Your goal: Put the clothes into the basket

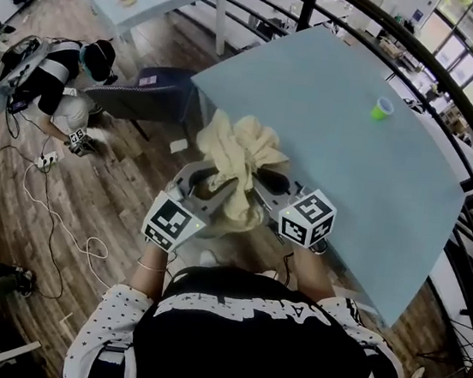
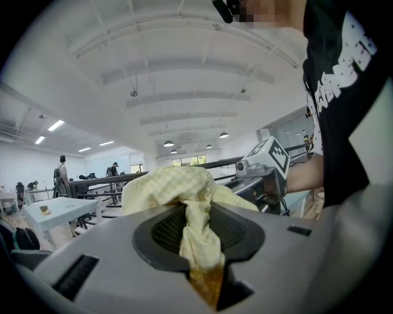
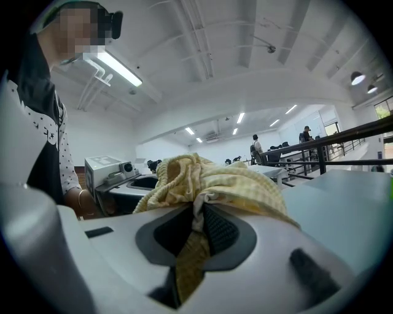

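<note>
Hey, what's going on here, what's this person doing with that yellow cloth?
A person is carrying one pale yellow cloth with two tools. The left hand-held gripper and the right hand-held gripper are each clamped on a fold of it, so the bundle is held up at the edge of the blue table. A dark bin, possibly the basket, stands on the floor left of the table; the cloth is not in it yet.
</note>
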Tool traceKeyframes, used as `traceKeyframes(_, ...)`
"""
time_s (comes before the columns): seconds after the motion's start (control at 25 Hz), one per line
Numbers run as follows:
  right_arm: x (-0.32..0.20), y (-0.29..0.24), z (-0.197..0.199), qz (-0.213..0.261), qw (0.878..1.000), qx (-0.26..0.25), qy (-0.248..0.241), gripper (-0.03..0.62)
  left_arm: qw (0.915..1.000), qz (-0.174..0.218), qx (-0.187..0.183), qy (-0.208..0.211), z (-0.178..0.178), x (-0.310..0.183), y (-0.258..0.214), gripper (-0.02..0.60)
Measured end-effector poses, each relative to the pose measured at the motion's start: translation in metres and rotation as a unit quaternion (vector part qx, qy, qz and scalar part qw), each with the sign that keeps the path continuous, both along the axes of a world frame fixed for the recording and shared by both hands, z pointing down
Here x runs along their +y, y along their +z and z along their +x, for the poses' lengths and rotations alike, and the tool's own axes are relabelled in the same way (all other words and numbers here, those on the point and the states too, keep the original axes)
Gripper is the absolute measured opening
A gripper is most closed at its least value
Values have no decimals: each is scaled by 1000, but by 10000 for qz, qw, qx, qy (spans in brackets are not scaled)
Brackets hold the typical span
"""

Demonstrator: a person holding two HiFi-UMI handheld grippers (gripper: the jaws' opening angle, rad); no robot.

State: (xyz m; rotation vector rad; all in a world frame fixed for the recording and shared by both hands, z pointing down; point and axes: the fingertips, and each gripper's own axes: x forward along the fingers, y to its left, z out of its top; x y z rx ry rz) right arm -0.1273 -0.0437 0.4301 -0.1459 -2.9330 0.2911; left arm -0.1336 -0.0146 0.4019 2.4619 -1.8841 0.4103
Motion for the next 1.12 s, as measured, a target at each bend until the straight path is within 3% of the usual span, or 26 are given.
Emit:
traceKeyframes(0.68,39,2,-58,-24,9999,22,-160,63,9999,-32,8,-144,-57,38,2,121)
traceKeyframes(1.12,24,2,-45,-49,9998,140,-112,62,10000,-43,-3,-29,-44,23,1,121)
